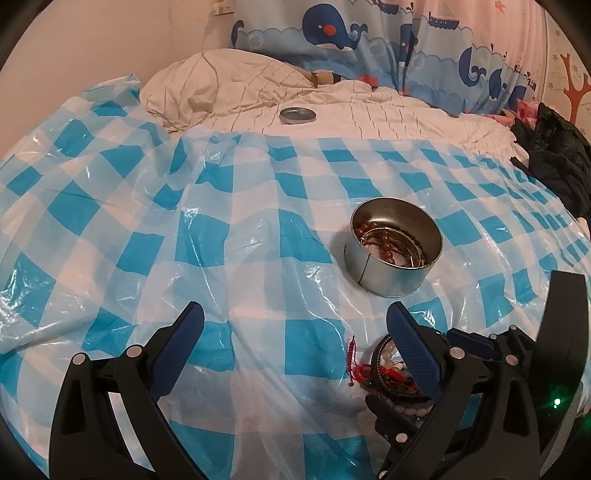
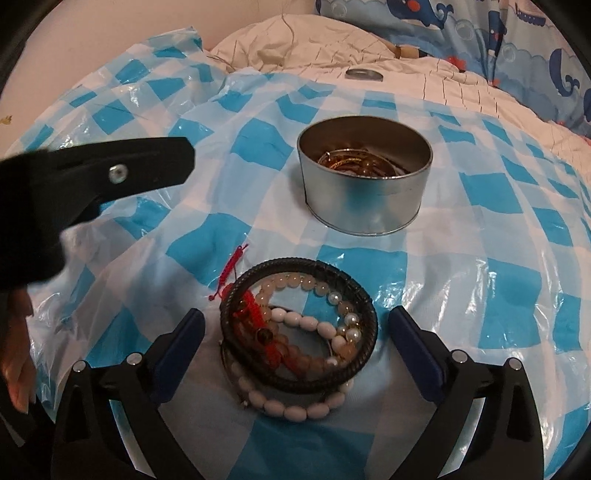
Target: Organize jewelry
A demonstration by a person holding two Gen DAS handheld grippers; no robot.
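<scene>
A pile of bracelets [image 2: 295, 382] lies on the blue-checked plastic sheet [image 2: 461, 295]: a black bangle, pink and pearl beads, a white bead string [image 2: 291, 410] and a red cord [image 2: 236, 266]. My right gripper [image 2: 295, 319] is open over the pile, with the bracelets between its blue pads and touching neither. Beyond the pile stands an open round tin [image 2: 365, 184] holding brown beads and gold pieces. My left gripper [image 1: 295, 325] is open over bare sheet, left of the bracelets [image 1: 384, 373] and short of the tin [image 1: 395, 247].
The tin's lid [image 1: 297, 115] lies far back on the cream bedding. A whale-print pillow [image 1: 332, 33] sits behind it, and dark cloth [image 1: 554, 162] at the right edge. One black finger of the left gripper [image 2: 110, 173] and a hand [image 2: 14, 362] show at the left of the right wrist view.
</scene>
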